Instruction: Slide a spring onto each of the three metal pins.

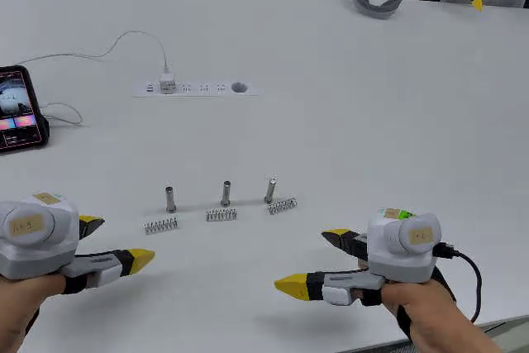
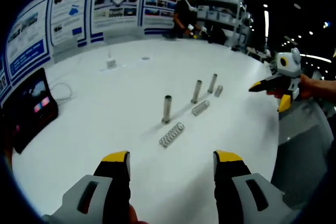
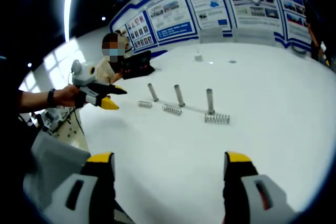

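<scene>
Nothing written can be read anywhere. The wall posters [image 3: 173, 11] carry blue headings and lines of print, all too blurred to make out. The tan stickers [image 1: 27, 223] on the left gripper [image 1: 120, 241] and right gripper [image 1: 307, 259] bear faint, illegible marks.

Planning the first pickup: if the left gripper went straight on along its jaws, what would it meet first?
Probably the nearest spring, lying centred ahead of the left gripper, with a pin just behind it; the gripper's height above the table is unclear.
</scene>
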Motion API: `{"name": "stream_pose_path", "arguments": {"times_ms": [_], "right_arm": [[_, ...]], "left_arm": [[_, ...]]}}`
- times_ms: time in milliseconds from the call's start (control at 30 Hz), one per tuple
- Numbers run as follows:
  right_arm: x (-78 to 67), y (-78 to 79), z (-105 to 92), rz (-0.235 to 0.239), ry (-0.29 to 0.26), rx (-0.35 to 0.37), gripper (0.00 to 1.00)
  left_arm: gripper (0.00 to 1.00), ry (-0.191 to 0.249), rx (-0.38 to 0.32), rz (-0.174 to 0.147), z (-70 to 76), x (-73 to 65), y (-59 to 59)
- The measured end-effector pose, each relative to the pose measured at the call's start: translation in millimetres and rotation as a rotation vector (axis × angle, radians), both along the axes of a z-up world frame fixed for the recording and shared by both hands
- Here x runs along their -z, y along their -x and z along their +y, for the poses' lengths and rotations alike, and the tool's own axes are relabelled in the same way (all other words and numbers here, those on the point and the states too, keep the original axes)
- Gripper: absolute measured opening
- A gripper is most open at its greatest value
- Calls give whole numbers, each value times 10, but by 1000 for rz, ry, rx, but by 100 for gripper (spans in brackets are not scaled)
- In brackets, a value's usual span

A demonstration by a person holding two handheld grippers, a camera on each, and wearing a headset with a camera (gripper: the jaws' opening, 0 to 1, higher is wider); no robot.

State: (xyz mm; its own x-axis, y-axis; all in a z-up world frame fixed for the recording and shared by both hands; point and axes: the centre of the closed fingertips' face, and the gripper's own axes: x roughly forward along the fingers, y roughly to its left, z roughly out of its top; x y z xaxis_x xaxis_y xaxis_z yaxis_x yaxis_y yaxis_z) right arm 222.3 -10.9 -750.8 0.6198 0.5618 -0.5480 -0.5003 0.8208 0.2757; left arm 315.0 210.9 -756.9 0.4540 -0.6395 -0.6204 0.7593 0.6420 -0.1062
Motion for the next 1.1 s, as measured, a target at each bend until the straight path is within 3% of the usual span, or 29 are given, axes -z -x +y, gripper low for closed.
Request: {"name": "stream_pose_path", "arguments": {"times_ms": [367,600,733,1100], "right_arm": [[4,26,-20,5,5,3,87],[28,44,-49,12,4,6,86],[38,53,-62,15,4,6,86],[29,44,-109,18,2,13,86]], "left_arm": [[63,-74,110,-9,-99,68,7],[63,-75,153,-1,-188,61,-15],[61,-104,186,-8,-234,107,-28],[57,-123,244,5,-407,239,-98]]}}
